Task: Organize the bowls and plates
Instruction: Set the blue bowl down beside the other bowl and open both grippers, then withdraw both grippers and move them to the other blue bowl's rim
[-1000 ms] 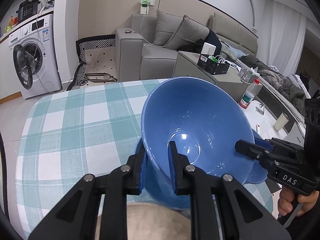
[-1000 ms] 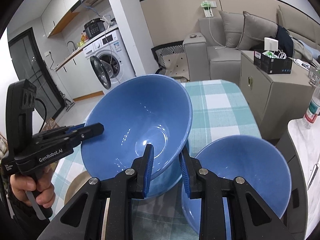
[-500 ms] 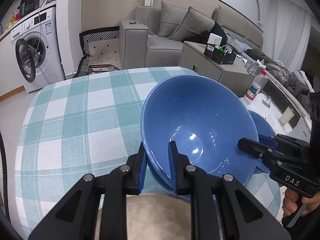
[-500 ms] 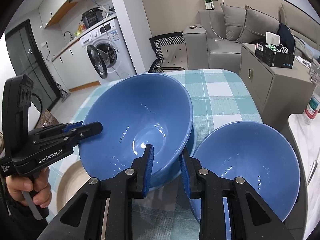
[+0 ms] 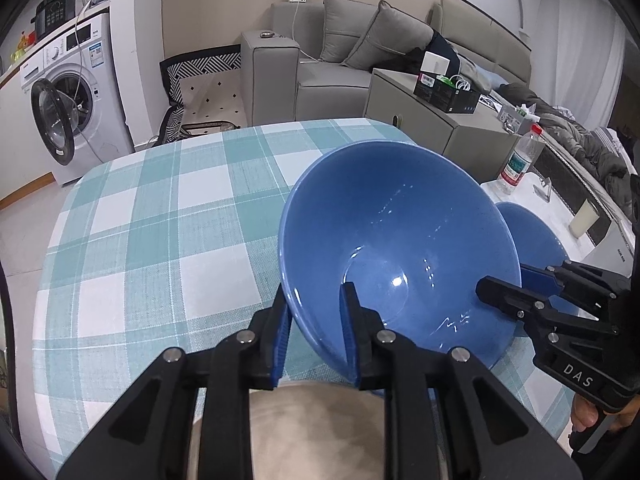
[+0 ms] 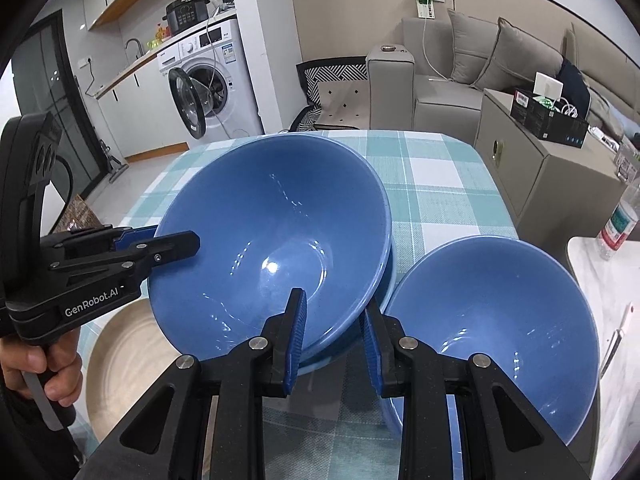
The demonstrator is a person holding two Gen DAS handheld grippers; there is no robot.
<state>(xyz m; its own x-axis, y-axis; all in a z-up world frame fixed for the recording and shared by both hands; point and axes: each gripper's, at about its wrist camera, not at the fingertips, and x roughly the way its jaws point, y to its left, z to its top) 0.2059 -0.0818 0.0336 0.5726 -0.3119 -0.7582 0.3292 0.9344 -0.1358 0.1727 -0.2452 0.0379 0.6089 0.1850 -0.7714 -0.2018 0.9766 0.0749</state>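
A big blue bowl [image 5: 400,240] [image 6: 272,240] sits nested in another blue bowl [image 6: 386,268] on the checked tablecloth. My left gripper [image 5: 316,316] straddles its near rim with the jaws spread a little, as does my right gripper [image 6: 332,332] at the opposite rim. The right jaws stand wider than before and look loose on the rim. A second blue bowl [image 6: 492,328] [image 5: 532,232] stands beside it to the right. A beige plate [image 6: 124,360] [image 5: 320,432] lies at the near left under the left gripper.
The table [image 5: 160,220] has a teal and white checked cloth. A white side table holds a water bottle [image 5: 520,156] and a cup [image 5: 584,220]. A grey sofa [image 5: 340,68], a cabinet [image 6: 540,160] and a washing machine [image 5: 68,100] stand beyond.
The big blue bowl has come down from a tilted, raised hold into the lower bowl. Both grippers' jaws have widened on its rim.
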